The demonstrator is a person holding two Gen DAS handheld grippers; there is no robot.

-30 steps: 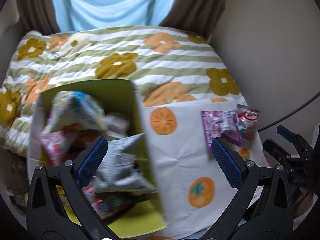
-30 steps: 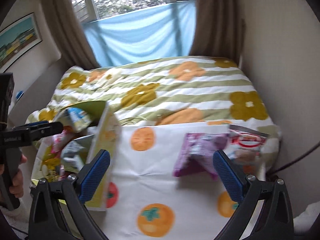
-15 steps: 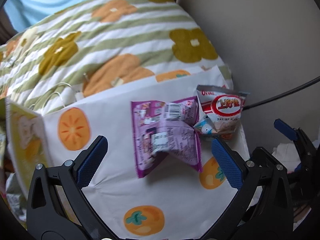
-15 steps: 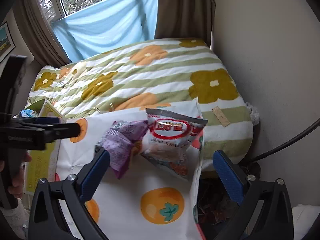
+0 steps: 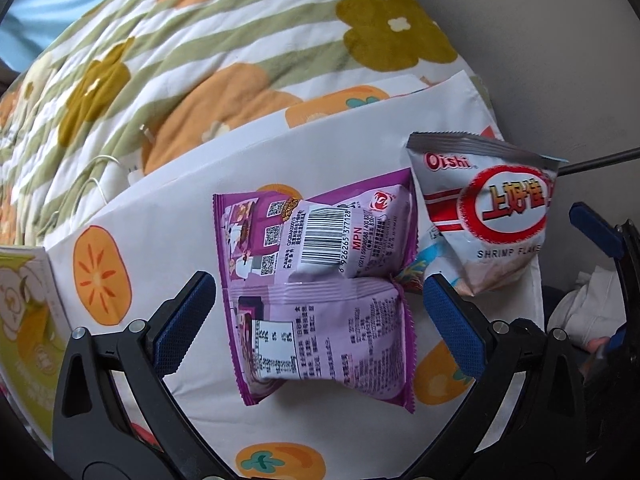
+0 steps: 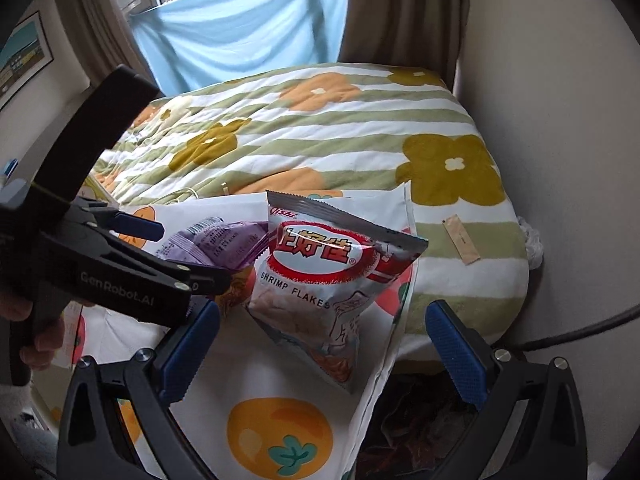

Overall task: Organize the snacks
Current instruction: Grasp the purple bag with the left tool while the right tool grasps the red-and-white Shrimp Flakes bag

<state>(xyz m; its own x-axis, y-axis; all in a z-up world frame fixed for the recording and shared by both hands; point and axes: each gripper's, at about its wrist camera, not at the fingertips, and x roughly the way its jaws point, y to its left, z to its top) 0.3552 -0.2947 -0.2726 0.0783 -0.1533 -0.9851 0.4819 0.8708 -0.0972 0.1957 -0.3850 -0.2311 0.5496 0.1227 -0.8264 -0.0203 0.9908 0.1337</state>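
Note:
A purple snack packet [image 5: 316, 292] lies folded on the white persimmon-print cloth [image 5: 176, 216]. My left gripper [image 5: 320, 316] is open, its blue pads on either side of the packet's near half, just above it. A silver Oishi shrimp-flakes bag [image 6: 328, 280] stands tilted beside the purple packet [image 6: 216, 240]; it also shows in the left wrist view [image 5: 492, 216]. My right gripper [image 6: 324, 352] is open, close in front of the shrimp-flakes bag. A small blue-and-orange packet [image 5: 420, 268] peeks out between the two bags.
The snack box [image 5: 28, 312] shows its yellow-green side at the left edge. The cloth lies on a bed with a striped flower quilt [image 6: 320, 128]. The cloth's right edge [image 6: 400, 320] hangs over the bed's corner by the wall; a black cable [image 6: 580, 328] runs there.
Both grippers have moved right, away from the snack box, and closed in on the bags. The left one now straddles the purple packet; the right one faces the shrimp-flakes bag.

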